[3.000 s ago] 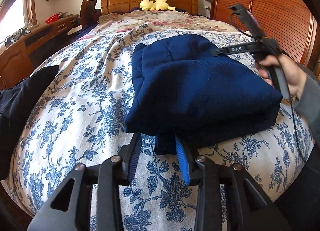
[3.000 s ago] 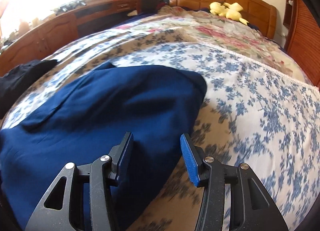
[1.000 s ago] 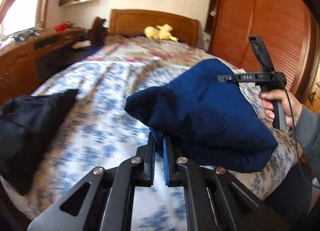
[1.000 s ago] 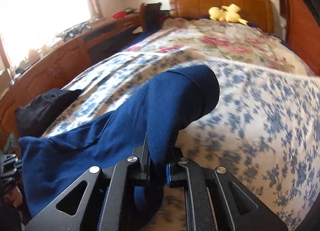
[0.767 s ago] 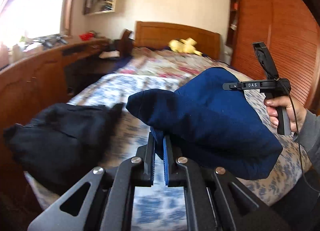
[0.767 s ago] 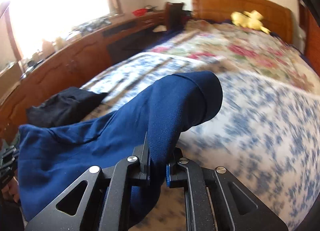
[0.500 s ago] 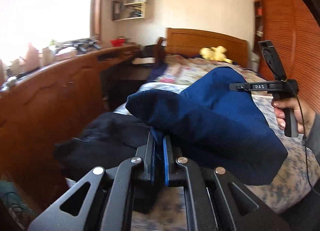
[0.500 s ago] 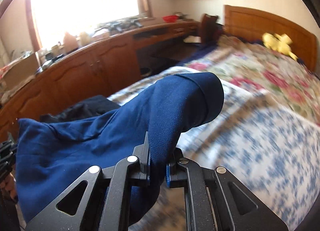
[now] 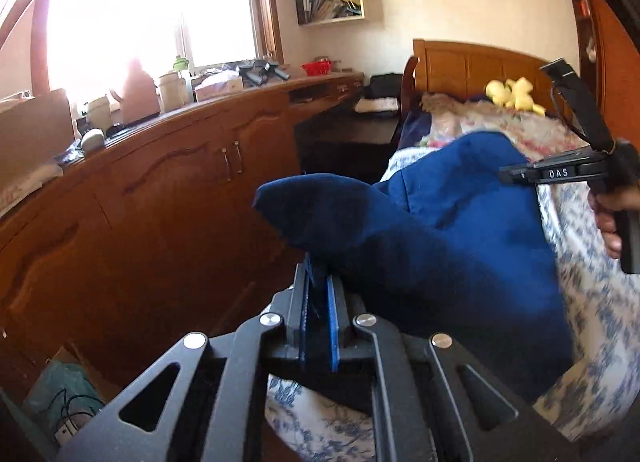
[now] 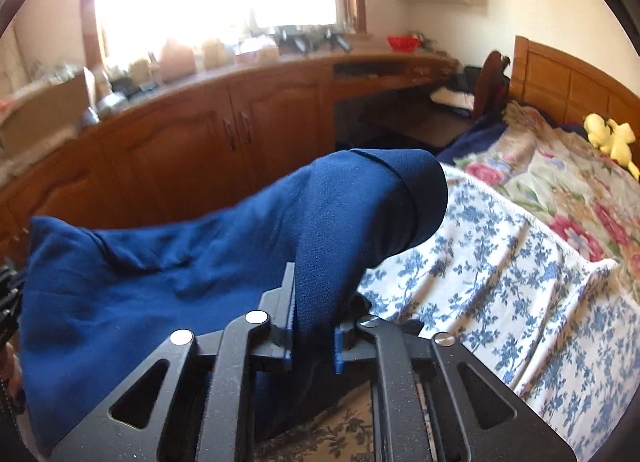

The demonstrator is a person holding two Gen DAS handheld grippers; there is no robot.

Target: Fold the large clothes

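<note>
1. Blue fabric of the folded garment point(image 9: 460, 246) hangs in the air between the two grippers, held up past the side edge of the bed point(image 10: 520, 282), on the side toward the wooden cabinets point(image 9: 180, 189).
2. Left gripper point(image 9: 318, 326) has its jaws pressed nearly together, pinching one edge of the garment; the cloth bulges up and away from the jaws toward the bed.
3. Right gripper point(image 10: 312, 336) has cloth between its pads, and its jaws are opening, though the fabric still sits pinched there. In the left wrist view the person's hand point(image 9: 612, 221) holds this gripper over the bed.
4. Long axis of the bundle runs from one gripper to the other, roughly across the bed's edge, sagging in the middle.
5. My judgement: the right hand is nearer the bed and the left nearer the cabinets, so setting the bundle down turns on which side of the bed's edge it is released.
</note>
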